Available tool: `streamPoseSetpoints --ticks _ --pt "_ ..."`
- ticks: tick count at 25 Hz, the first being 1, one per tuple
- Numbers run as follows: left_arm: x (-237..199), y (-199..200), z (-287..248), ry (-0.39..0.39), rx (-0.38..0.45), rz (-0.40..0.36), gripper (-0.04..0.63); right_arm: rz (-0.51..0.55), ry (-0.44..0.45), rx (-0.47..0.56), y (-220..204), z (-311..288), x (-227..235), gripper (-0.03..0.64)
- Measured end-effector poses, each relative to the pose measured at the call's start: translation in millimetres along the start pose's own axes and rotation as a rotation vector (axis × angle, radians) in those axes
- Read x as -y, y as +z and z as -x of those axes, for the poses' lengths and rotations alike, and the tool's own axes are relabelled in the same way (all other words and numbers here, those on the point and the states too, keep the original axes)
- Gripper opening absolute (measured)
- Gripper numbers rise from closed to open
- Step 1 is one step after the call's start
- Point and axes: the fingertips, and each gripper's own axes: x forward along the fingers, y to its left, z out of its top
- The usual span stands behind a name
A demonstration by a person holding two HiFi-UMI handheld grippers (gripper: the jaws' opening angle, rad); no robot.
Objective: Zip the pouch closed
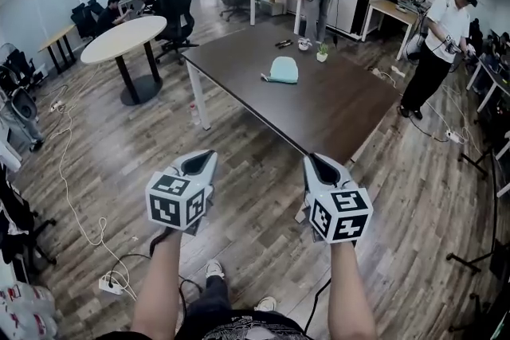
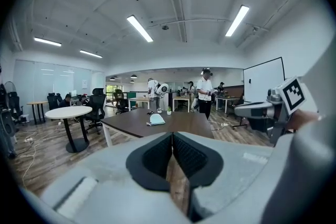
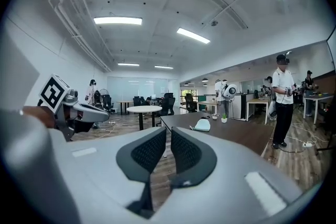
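Two empty tools in lower frame, left gripper point(image 1: 209, 156) fingers closed, right gripper point(image 1: 315, 160) barely parted, may shove upper-centre pale-blue fabric pouch point(image 1: 283, 70) unless reopened.

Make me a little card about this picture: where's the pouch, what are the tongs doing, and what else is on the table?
Pouch: light blue pouch, lying on the dark table, nothing touching it
Zip: too far away to tell
Left tongs: shut, empty, short of the table
Right tongs: a little apart, empty, short of the table
Also on table: small plant beyond the pouch
Nearby: person standing by the table's right side
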Motion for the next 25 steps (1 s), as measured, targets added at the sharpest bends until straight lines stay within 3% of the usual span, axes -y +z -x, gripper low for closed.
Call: streamPoseSetpoints --ticks 13,25 --pt "-79 13 -76 -0.117 -0.012 0.016 0.086 -0.049 -0.14 -0.033 4 -75 5 0.109" --pt "-143 20 -127 -0.286 -0.04 0.038 0.249 -0.093 -0.221 -0.058 15 -146 -18 0.238"
